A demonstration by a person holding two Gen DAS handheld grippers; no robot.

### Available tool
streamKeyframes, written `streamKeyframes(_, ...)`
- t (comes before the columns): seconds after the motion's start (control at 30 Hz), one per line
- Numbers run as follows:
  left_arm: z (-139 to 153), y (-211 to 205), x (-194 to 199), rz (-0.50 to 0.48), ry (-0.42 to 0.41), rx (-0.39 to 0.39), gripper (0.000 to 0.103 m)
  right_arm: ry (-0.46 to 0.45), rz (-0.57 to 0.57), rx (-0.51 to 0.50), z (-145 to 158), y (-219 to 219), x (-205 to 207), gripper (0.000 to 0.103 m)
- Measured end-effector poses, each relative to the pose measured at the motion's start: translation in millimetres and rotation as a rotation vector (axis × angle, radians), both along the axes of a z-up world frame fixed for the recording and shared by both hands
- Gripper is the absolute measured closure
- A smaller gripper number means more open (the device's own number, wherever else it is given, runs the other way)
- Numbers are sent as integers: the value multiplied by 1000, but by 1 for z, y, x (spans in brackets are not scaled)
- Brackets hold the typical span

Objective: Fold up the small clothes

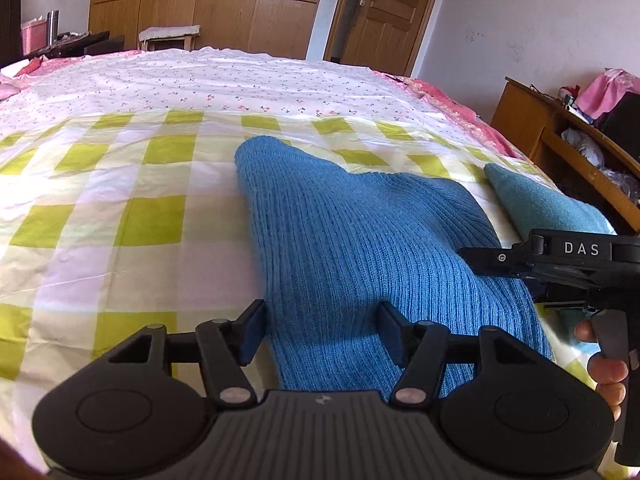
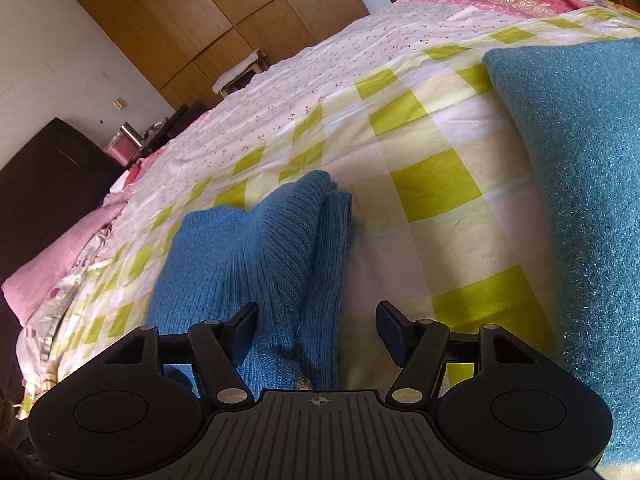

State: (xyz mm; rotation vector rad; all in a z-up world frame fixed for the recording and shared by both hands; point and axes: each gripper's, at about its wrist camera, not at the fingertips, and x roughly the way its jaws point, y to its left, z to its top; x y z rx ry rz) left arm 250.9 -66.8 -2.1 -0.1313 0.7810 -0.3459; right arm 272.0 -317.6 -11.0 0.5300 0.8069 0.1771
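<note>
A blue ribbed knit garment lies folded on the checked bedspread. It also shows in the right wrist view. My left gripper is open, its jaws straddling the garment's near left edge. My right gripper is open over the garment's near right edge, with bare bedspread under its right finger. The right gripper's body shows at the right of the left wrist view, held by a hand. A folded teal fuzzy garment lies to the right, and it is large in the right wrist view.
A wooden bedside shelf with clutter stands right of the bed. A wardrobe and a door are beyond the far edge, with a small stool. A pink pillow lies at the left.
</note>
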Motion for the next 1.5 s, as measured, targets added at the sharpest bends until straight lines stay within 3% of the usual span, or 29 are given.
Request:
streamKeyframes(0.1, -1, -1, 0, -10, 8, -9, 43, -3, -4, 9, -3, 2, 0, 37)
streamKeyframes(0.17, 2, 1, -4, -20, 9, -18, 47, -1, 1, 35, -3, 1, -2, 44)
streamKeyframes(0.23, 4, 4, -8, -28, 15, -22, 50, 14, 22, 109, -4, 0, -2, 68)
streamKeyframes(0.47, 12, 26, -43, -28, 16, -26, 53, 68, 66, 88, 0, 24, -25, 72)
streamKeyframes(0.7, 15, 51, -98, -66, 10, 46, 52, 132, 157, 26, 6, 55, -73, 73)
streamKeyframes(0.83, 19, 52, -109, -70, -33, 78, 52, 75, 106, -107, 24, 60, -100, 70)
streamKeyframes(0.93, 28, 49, -110, -62, -71, 84, 52, 2, 37, -119, 41, 53, -112, 67)
streamKeyframes(1.07, 37, 44, -102, -47, -112, 89, 52, -31, 5, -82, 46, 49, -99, 65)
streamKeyframes(1.17, 37, 34, -90, -32, -107, 126, 52, -24, 30, -117, 37, 57, -82, 65)
streamKeyframes(1.23, 34, 30, -86, -24, -98, 148, 52, 2, 42, -155, 27, 60, -77, 82)
streamKeyframes(1.5, 27, 17, -89, -25, -106, 195, 51, 26, 26, -188, 12, 53, -78, 83)
